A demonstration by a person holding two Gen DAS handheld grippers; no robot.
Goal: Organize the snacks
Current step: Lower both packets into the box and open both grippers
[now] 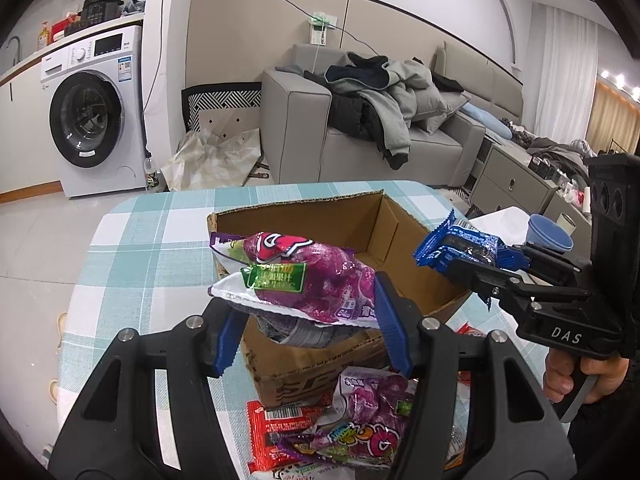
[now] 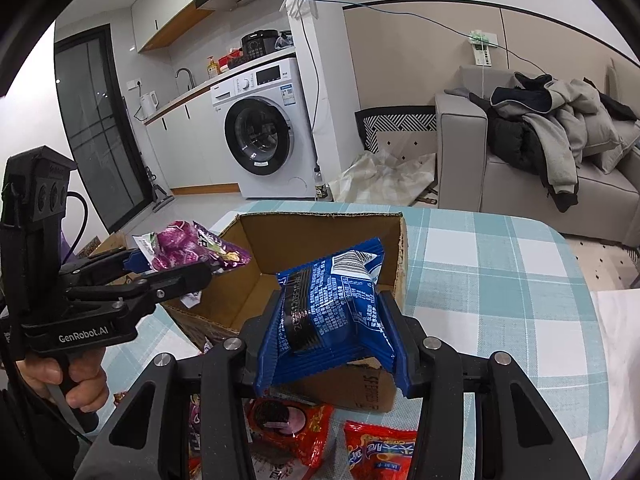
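An open cardboard box (image 1: 384, 216) (image 2: 320, 228) stands on the checked tablecloth. My left gripper (image 1: 308, 316) (image 2: 160, 268) is shut on a purple snack packet (image 1: 296, 276) (image 2: 188, 248) and holds it over the box's near left corner. My right gripper (image 2: 328, 332) (image 1: 476, 268) is shut on a blue biscuit packet (image 2: 332, 300) (image 1: 460, 244) and holds it above the box's near right edge. Both packets are in the air. Part of the box's inside is hidden by them.
Loose snacks lie on the table in front of the box: red packets (image 1: 276, 428) (image 2: 296, 424) (image 2: 380, 452) and another purple packet (image 1: 372, 408). The table (image 1: 152, 232) ends in a rounded far edge; a sofa (image 1: 360, 132) and a washing machine (image 1: 92, 112) stand beyond.
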